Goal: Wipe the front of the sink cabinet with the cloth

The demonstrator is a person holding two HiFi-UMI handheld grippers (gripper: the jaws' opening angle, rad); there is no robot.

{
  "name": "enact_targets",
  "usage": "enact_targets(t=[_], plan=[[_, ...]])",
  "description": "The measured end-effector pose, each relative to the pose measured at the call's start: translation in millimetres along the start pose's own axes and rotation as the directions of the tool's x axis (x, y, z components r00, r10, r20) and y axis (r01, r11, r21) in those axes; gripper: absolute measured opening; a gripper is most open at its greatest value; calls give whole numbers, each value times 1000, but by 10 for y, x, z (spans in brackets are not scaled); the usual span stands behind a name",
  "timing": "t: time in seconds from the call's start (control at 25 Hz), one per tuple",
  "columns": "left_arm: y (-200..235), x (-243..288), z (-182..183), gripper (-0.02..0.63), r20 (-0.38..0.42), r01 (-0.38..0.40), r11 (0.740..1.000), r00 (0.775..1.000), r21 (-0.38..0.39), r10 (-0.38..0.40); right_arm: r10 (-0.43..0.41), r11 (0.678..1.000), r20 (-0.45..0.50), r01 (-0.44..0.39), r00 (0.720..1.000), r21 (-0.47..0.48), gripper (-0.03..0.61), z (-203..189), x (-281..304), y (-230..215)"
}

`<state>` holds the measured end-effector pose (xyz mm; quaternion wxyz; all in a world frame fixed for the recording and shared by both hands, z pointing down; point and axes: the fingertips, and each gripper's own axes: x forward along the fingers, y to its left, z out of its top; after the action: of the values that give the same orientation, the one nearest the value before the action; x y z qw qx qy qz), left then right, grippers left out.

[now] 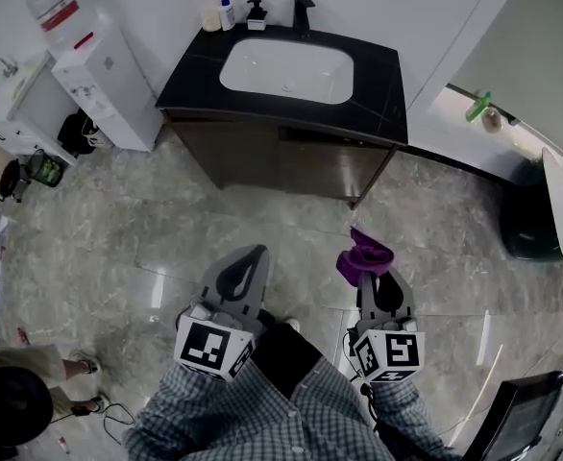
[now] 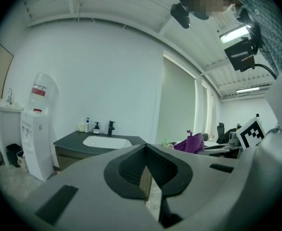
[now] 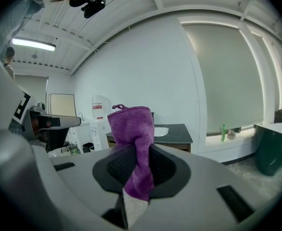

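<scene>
A dark sink cabinet [image 1: 291, 157] with a black top and white basin stands against the far wall, its brown front facing me. It also shows in the left gripper view as the cabinet [image 2: 73, 155], small and well ahead. My right gripper [image 1: 373, 279] is shut on a purple cloth [image 1: 363, 257], which bunches up above the jaws; in the right gripper view the cloth [image 3: 134, 138] stands between the jaws. My left gripper [image 1: 246, 269] is shut with nothing in it. Both grippers hang over the floor, well short of the cabinet.
A white water dispenser [image 1: 99, 75] stands left of the cabinet, with a bin [image 1: 41, 169] beside it. Soap bottles [image 1: 226, 10] and a black tap [image 1: 303, 12] sit on the cabinet top. A dark green bin [image 1: 529, 221] is at right. A person's foot [image 1: 82, 361] is at lower left.
</scene>
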<state>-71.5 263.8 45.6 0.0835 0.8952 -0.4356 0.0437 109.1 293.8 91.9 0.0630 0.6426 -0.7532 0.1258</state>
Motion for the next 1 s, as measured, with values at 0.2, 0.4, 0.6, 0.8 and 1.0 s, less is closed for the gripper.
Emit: enact_targets(t=[0.2, 0.4, 0.6, 0.8, 1.0], plan=[[42, -119, 82, 11, 4, -2, 1000, 1000, -2, 2, 1, 1000, 12, -2, 1000, 20, 75, 53, -114, 149], [147, -174, 123, 11, 6, 16, 1000, 1000, -4, -16, 10, 1000, 39, -11, 999, 19, 74, 142, -73, 347], [236, -238, 153, 11, 15, 33, 999, 999, -10, -33, 20, 999, 50, -21, 999, 24, 74, 184, 4, 537], [291, -240, 178, 11, 21, 38, 999, 999, -1, -38, 28, 1000, 54, -29, 998, 8, 74, 224, 42, 623], [324, -273, 206, 11, 25, 40, 999, 999, 10, -41, 20, 1000, 58, -20, 998, -3, 74, 243, 29, 631]])
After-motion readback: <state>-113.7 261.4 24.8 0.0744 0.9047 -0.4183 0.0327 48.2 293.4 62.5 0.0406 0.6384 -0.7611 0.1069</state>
